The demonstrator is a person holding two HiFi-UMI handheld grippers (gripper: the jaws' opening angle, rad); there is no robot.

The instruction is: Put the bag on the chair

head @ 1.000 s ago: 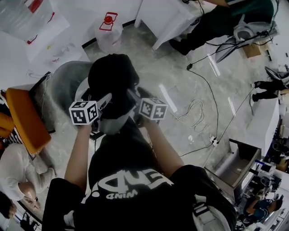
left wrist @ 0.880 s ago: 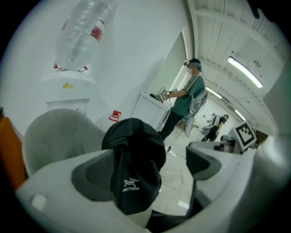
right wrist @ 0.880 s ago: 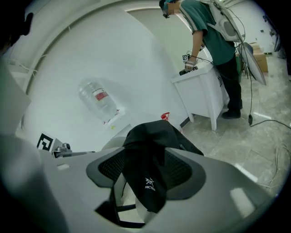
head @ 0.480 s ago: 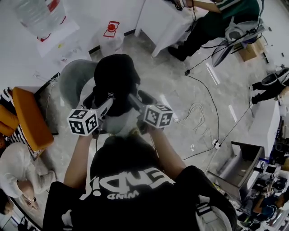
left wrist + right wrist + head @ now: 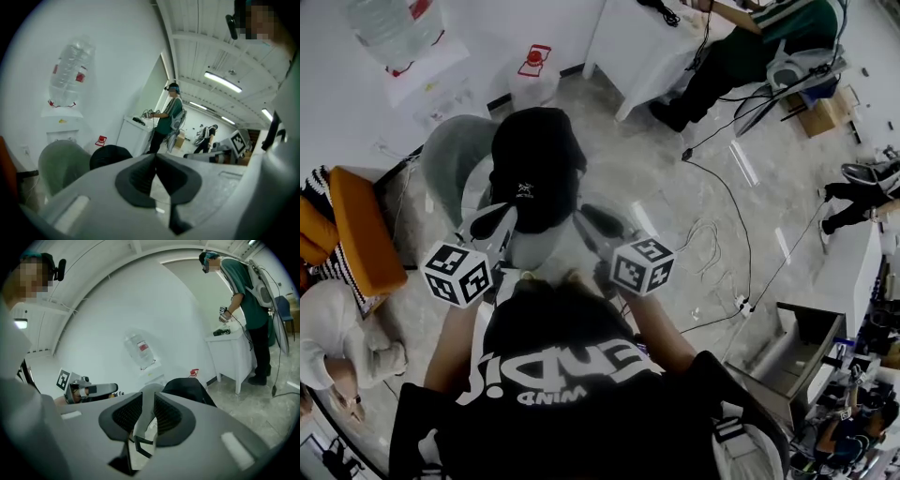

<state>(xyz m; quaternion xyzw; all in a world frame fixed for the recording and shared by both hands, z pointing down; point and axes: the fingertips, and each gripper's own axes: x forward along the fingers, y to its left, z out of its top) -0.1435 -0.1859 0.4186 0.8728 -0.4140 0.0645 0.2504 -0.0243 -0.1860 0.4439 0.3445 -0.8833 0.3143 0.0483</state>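
A black bag (image 5: 534, 164) lies on the seat of a grey chair (image 5: 450, 164), just ahead of me. Both grippers hang a little short of it and touch neither. My left gripper (image 5: 500, 221) is at the bag's near left, shut, pads together with nothing between them. My right gripper (image 5: 587, 216) is at the near right; its jaws are closing and a narrow gap remains. In the right gripper view, a grey chair part (image 5: 146, 404) shows through that gap and the bag (image 5: 187, 385) lies beyond. The left gripper view shows the bag (image 5: 110, 155) and the chair back (image 5: 61, 164).
A water dispenser with its bottle (image 5: 394, 28) stands at the back left wall, with a red-capped jug (image 5: 532, 70) beside it. An orange seat (image 5: 361, 239) is at the left. A white table (image 5: 647, 42) and a standing person (image 5: 750, 42) are behind. Cables (image 5: 712, 234) run across the floor at right.
Both grippers have pulled back from the bag toward me, and their jaws have come together. The bag stays on the chair.
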